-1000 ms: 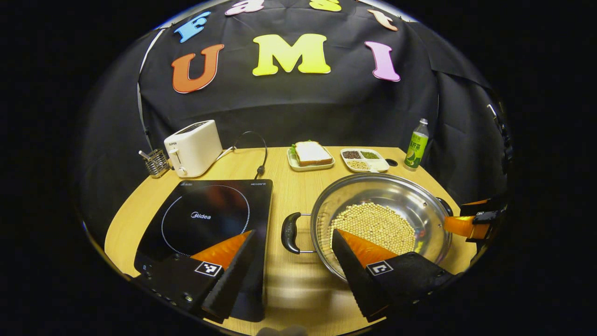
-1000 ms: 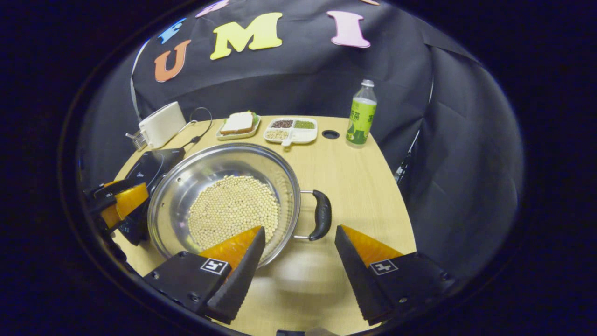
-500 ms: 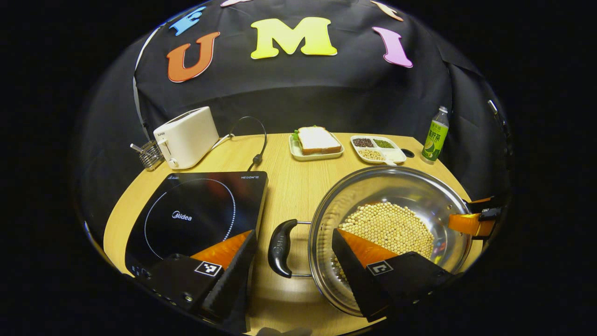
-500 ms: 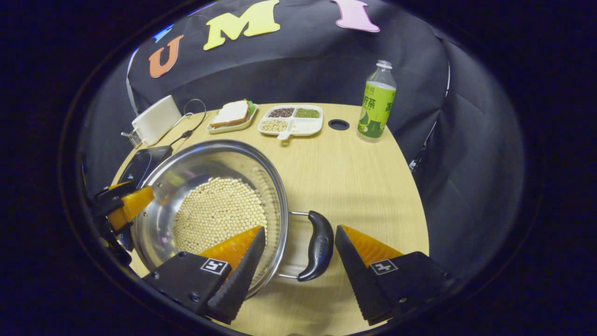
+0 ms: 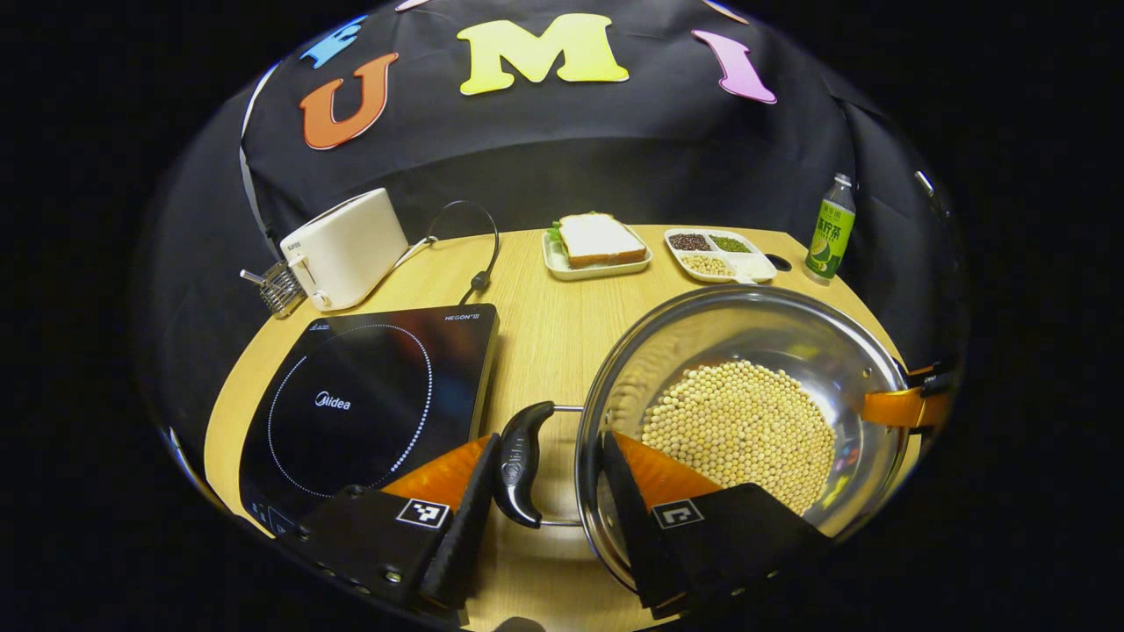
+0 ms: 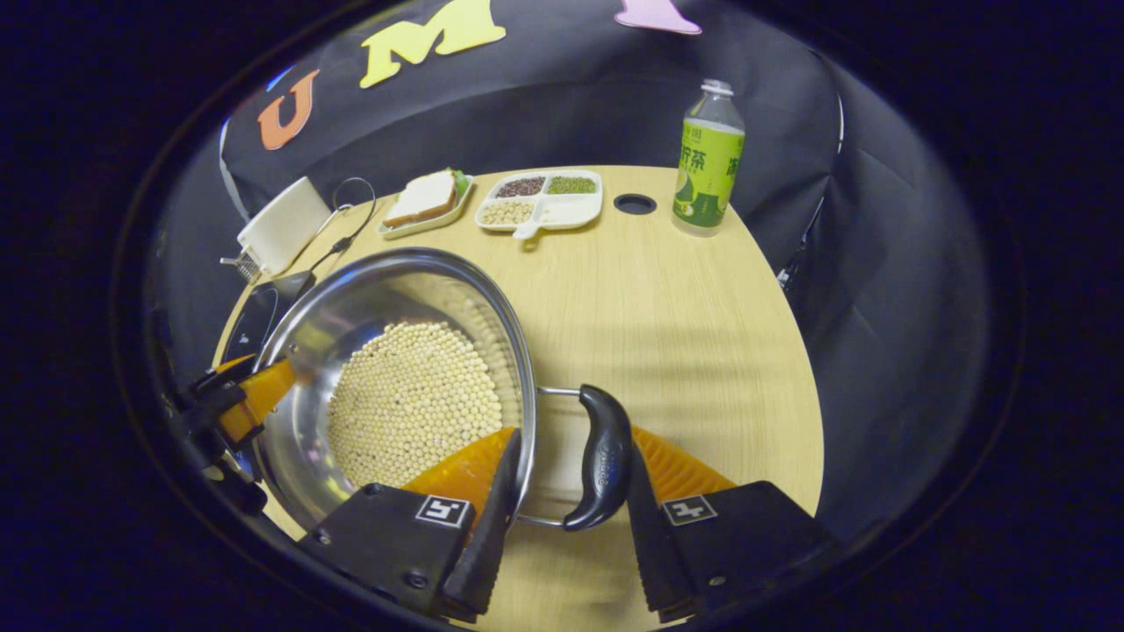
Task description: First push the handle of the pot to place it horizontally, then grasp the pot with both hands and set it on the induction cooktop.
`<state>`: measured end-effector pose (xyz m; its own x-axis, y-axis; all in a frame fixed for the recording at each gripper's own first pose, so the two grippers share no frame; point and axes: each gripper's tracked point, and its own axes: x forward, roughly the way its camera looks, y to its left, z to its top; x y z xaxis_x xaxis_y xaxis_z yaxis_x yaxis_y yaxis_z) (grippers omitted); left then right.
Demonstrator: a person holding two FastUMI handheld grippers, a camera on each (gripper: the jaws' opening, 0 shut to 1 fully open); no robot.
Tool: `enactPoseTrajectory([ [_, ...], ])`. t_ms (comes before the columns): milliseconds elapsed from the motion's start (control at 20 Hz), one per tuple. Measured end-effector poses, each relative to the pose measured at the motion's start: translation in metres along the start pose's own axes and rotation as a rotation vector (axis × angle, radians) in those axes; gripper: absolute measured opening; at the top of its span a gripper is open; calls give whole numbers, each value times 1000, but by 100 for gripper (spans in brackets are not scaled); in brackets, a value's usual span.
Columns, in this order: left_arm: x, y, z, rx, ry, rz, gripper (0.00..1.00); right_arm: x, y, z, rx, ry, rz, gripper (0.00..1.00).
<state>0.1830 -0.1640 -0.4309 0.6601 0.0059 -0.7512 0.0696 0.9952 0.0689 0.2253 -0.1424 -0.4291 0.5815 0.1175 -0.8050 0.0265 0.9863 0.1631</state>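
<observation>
A steel pot [image 5: 746, 320] with soybeans [image 5: 738, 421] in it sits on the wooden table, right of the black induction cooktop [image 5: 369, 395]. My left gripper [image 5: 549, 443] is shut on the pot's left handle [image 5: 518, 461]: one finger is outside the black grip, the other inside the rim. In the right gripper view, my right gripper [image 6: 572, 432] clamps the opposite handle [image 6: 601, 456] the same way, with one finger inside the pot [image 6: 369, 298]. The two handles lie level, left and right. Each gripper also shows at the far rim in the other's view: right gripper [image 5: 904, 405], left gripper [image 6: 246, 404].
At the back of the table stand a white toaster [image 5: 342, 246] with its cable, a wire rack [image 5: 277, 290], a sandwich plate [image 5: 597, 244], a divided dish of grains [image 5: 720, 254] and a green bottle [image 5: 830, 228]. The cooktop [image 6: 259, 312] top is bare.
Both grippers moved forward onto the pot's handles and their fingers closed in from wide open to clamp each grip and rim. The pot stayed on the table.
</observation>
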Motion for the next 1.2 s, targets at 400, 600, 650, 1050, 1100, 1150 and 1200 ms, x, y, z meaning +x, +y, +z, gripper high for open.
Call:
enactPoseTrajectory([
  [400,-28,12,5,-13,16,-35,60,-28,14,-3,18,-6,-2,56],
  [600,-49,43,11,-19,-14,-60,60,-53,48,-2,17,-40,-16,56],
  [650,-54,55,11,-25,-19,-62,60,-59,60,-3,11,-45,-18,56],
  [1050,-85,169,0,-44,-37,-30,60,-78,177,-10,-23,-65,14,57],
  [1100,-88,183,-1,-45,-37,-24,60,-77,191,-10,-29,-69,21,57],
  [1150,-89,197,-1,-47,-41,-18,60,-77,205,-10,-31,-70,28,56],
  [1200,-89,210,-1,-46,-40,-11,60,-76,218,-10,-31,-69,34,57],
])
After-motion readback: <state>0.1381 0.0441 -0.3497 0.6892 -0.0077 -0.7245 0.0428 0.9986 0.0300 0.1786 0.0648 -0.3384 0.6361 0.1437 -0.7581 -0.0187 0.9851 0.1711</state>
